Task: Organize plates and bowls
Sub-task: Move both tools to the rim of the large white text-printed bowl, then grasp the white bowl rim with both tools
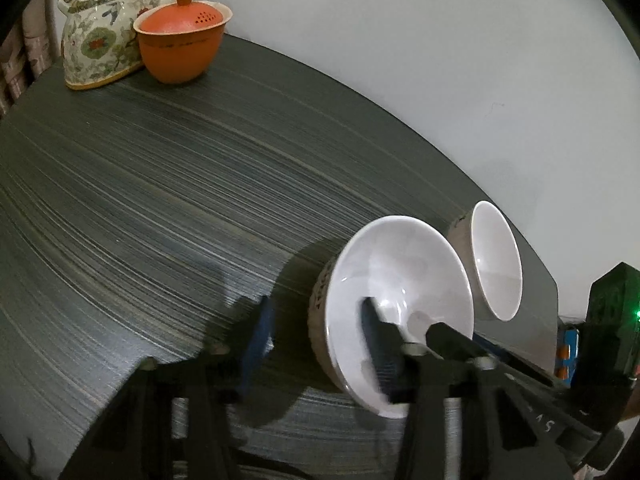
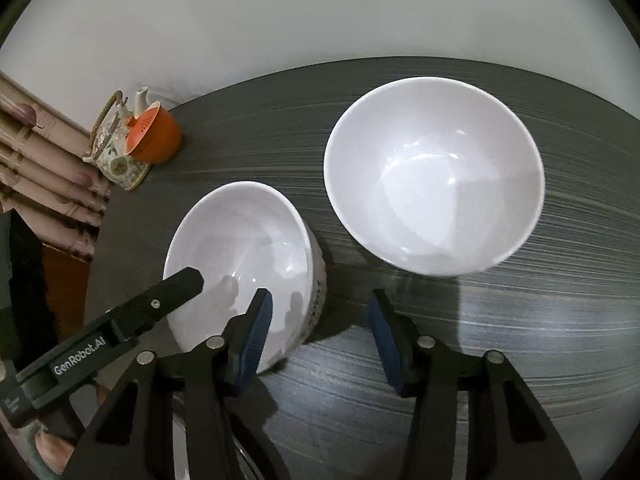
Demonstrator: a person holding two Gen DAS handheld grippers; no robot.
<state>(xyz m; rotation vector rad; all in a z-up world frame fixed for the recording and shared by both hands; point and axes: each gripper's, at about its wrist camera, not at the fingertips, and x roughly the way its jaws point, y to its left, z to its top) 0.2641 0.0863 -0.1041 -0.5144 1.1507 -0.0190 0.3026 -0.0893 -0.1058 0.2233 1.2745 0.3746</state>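
Two glossy white bowls are sitting side by side on the dark streaked surface (image 2: 520, 360), the near bowl (image 2: 240, 256) patterned outside, the far bowl (image 2: 434, 176) plain inside. The left tool (image 1: 320, 344) is straddling the near bowl's rim, fingers spread, not pinching. The right tool (image 2: 320, 336) is hanging spread just beside that bowl, empty.

Two white bowls stand upright and empty on the dark streaked table (image 2: 520, 340). The nearer bowl (image 2: 240, 256), with a patterned outer wall, sits at about 8 o'clock from the larger plain bowl (image 2: 434, 176); they are near, not touching.
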